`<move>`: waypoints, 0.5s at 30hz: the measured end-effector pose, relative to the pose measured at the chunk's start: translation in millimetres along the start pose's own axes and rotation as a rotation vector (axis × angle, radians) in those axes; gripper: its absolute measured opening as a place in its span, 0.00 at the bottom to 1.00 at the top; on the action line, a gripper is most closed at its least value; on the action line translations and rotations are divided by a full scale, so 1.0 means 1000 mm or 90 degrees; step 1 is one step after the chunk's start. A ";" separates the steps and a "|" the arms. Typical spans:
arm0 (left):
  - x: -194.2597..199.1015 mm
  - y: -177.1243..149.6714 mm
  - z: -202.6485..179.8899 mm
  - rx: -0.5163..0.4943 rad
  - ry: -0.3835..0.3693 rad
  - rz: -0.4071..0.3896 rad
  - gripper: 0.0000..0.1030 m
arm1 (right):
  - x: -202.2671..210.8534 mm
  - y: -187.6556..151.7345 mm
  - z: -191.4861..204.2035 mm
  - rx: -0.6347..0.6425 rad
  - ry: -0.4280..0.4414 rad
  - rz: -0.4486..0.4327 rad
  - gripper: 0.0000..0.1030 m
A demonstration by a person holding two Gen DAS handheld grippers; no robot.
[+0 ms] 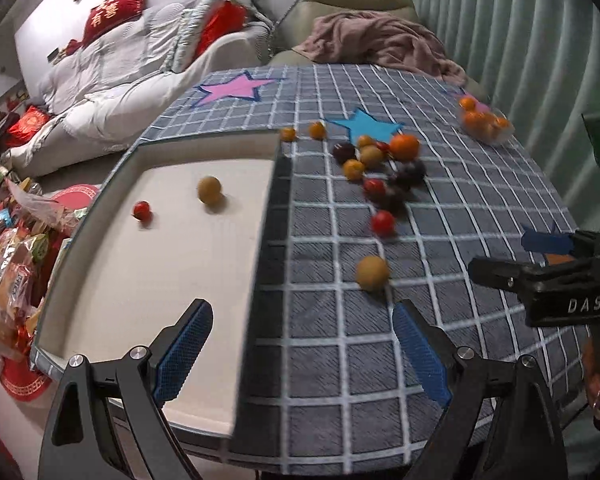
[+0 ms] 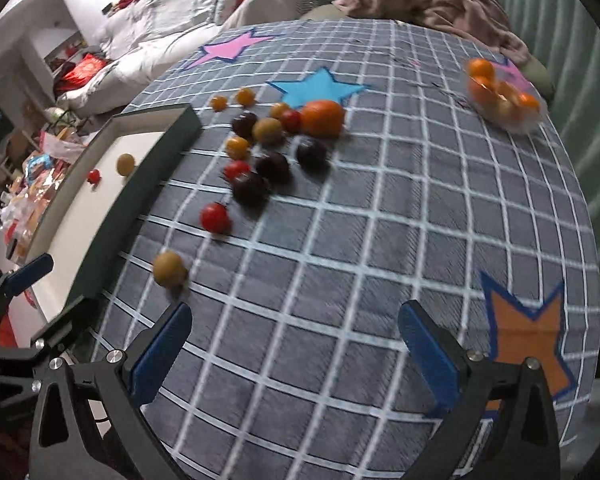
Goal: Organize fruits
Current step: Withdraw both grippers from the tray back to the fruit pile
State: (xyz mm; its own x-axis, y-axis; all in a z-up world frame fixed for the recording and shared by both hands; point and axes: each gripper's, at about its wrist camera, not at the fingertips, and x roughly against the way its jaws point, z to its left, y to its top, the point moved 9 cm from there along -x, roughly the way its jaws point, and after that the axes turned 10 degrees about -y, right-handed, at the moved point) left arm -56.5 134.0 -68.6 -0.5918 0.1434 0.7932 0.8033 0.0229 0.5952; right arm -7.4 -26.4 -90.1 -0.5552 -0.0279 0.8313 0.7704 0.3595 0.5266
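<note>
The left gripper [image 1: 302, 354] stood wide and empty over the tray [image 1: 278, 216] edge; the right gripper [image 2: 296, 354], equally wide, exposed an orange star [image 2: 528, 336] unseen from the left. Blur smeared the loose fruits [image 2: 268, 148] heaped on the checked cloth [image 2: 340, 240]. The tray held a red tomato [image 1: 142, 211] and a tan fruit [image 1: 209, 189]; a clear bowl [image 2: 512, 98] held oranges.

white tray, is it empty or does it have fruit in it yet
Not empty: the white tray holds two pieces, a small red fruit and a tan round fruit. Most fruit lies on the cloth.
</note>
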 end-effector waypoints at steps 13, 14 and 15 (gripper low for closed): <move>-0.020 -0.003 -0.032 -0.041 0.006 0.029 0.89 | -0.014 0.001 -0.023 -0.001 -0.021 -0.010 1.00; -0.023 -0.002 -0.034 -0.045 0.009 0.030 0.89 | -0.015 0.004 -0.025 0.001 -0.026 -0.012 1.00; -0.026 -0.001 -0.035 -0.049 0.011 0.033 0.89 | -0.017 0.007 -0.028 0.002 -0.030 -0.016 1.00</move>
State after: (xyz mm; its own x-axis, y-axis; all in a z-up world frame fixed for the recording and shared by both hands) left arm -44.1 95.2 -85.6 -0.5519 0.1249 0.8245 0.8252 -0.0606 0.5615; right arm 16.2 -49.6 -95.2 -0.5888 0.0073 0.8082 0.7549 0.3625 0.5466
